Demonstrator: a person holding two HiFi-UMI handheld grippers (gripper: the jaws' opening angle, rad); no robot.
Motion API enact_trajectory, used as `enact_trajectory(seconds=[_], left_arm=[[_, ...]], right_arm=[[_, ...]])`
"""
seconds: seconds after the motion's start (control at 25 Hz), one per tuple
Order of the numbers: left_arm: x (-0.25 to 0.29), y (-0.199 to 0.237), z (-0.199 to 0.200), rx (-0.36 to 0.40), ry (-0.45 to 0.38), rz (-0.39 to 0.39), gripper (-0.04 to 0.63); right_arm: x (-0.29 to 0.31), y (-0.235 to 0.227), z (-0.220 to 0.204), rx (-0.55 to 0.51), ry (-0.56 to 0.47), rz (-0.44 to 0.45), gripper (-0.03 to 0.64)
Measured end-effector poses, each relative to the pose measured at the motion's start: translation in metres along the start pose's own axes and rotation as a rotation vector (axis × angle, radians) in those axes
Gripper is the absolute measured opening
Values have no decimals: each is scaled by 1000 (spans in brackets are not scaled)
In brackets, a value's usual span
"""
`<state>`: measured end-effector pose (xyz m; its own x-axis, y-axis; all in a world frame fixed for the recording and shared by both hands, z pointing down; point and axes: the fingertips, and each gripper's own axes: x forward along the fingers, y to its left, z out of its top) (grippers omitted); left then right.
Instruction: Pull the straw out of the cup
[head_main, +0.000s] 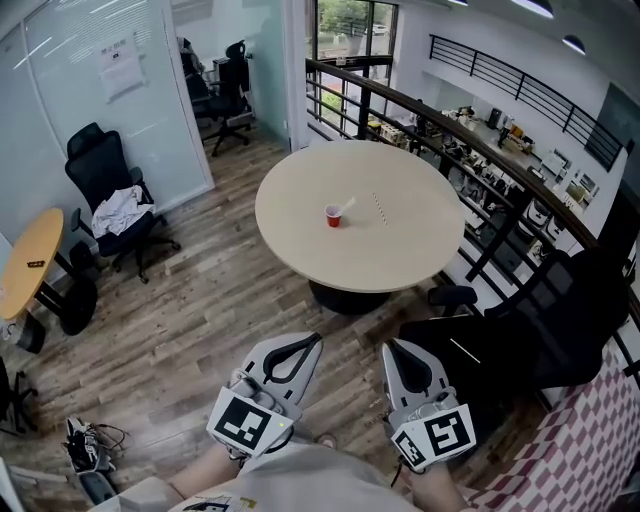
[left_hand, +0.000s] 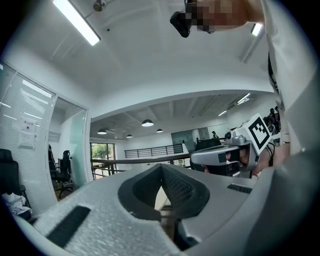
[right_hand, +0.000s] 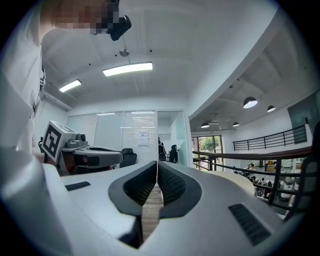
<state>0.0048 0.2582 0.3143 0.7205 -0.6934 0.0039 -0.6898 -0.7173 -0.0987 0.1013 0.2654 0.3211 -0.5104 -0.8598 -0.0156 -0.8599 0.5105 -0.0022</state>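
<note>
A small red plastic cup (head_main: 333, 216) stands near the middle of a round beige surface (head_main: 300, 235) in the upper centre of the head view, a thin white straw (head_main: 345, 207) leaning out of it toward the upper right. The cup's contents are too small to make out. A thin pale stick (head_main: 380, 208) lies flat to its right, apart from it. At the bottom of the frame, well short of the surface, the left gripper (head_main: 313, 341) and the right gripper (head_main: 391, 346) sit side by side, each with fingers pressed together on nothing. The person's arms are cut off by the lower edge.
</note>
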Motion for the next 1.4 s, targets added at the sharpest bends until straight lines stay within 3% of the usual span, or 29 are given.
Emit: enact_trajectory(seconds=[0.32,0.8,0.96,1.12,1.4], left_arm=[[23,-3,2,0,-2,-22,12],[77,39,-21,-16,7,-76,12],[98,62,-24,-13,-3,-92,12],[120,96,-37,46,1,-114,12],[157,161,-42,-12,29,-99,12]], right_arm=[[7,-17,-10,27,15,18,25],[63,-47,-22,36,26,13,25],[93,-62,-27,46,40,-2,25],[129,-77,-29,56,43,-13,25],[201,-97,-33,68,70,-19,25]])
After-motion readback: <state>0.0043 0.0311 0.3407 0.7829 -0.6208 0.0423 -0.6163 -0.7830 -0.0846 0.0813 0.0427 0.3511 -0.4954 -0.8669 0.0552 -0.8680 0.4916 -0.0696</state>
